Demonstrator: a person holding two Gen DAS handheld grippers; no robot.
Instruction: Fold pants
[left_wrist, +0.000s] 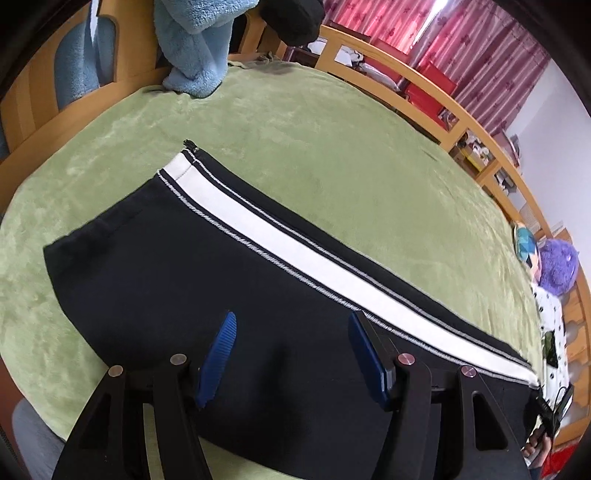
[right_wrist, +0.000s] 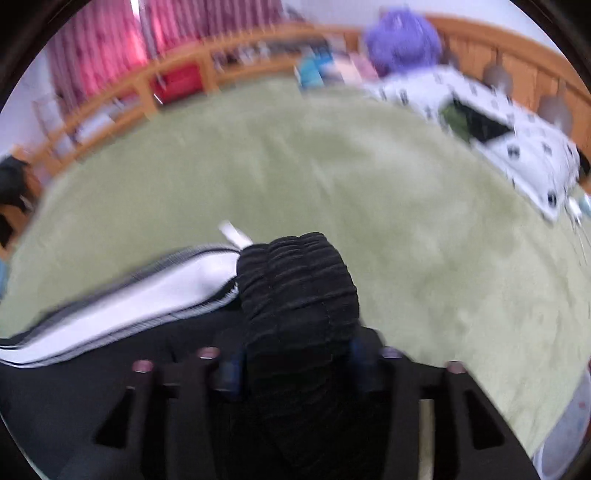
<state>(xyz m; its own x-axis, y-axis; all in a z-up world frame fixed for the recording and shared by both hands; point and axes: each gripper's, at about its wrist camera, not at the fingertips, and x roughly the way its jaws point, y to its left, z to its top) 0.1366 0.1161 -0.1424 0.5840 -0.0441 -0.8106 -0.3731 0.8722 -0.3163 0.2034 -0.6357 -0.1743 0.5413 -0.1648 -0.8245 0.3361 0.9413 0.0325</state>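
Left wrist view: black track pants (left_wrist: 207, 280) with a white side stripe (left_wrist: 295, 254) spread flat on a green fleece blanket (left_wrist: 314, 140), running from the hem with its small zipper pull (left_wrist: 189, 143) at upper left down toward lower right. Left gripper (left_wrist: 291, 350) poised over the dark fabric, blue pads (left_wrist: 218, 358) spread wide apart, nothing between them; whether the tips touch the cloth cannot be told. Farther off, a light blue fluffy garment (left_wrist: 192, 48) at the blanket's far edge, a wooden bed rail (left_wrist: 424, 77) along the right, pink striped curtains (left_wrist: 461, 40) behind, a purple plush toy (left_wrist: 557, 266) at the right edge. Right wrist view, blurred: right gripper (right_wrist: 299, 365) clamped on the gathered elastic waistband (right_wrist: 299, 280), black ribbed fabric bunched up between the blue fingers (right_wrist: 360, 354) and standing above them. White stripe trailing off to the left from the waistband, over the same green blanket. Spotted white bedding (right_wrist: 517, 140) at upper right, with a dark flat item lying on it, too blurred to name.
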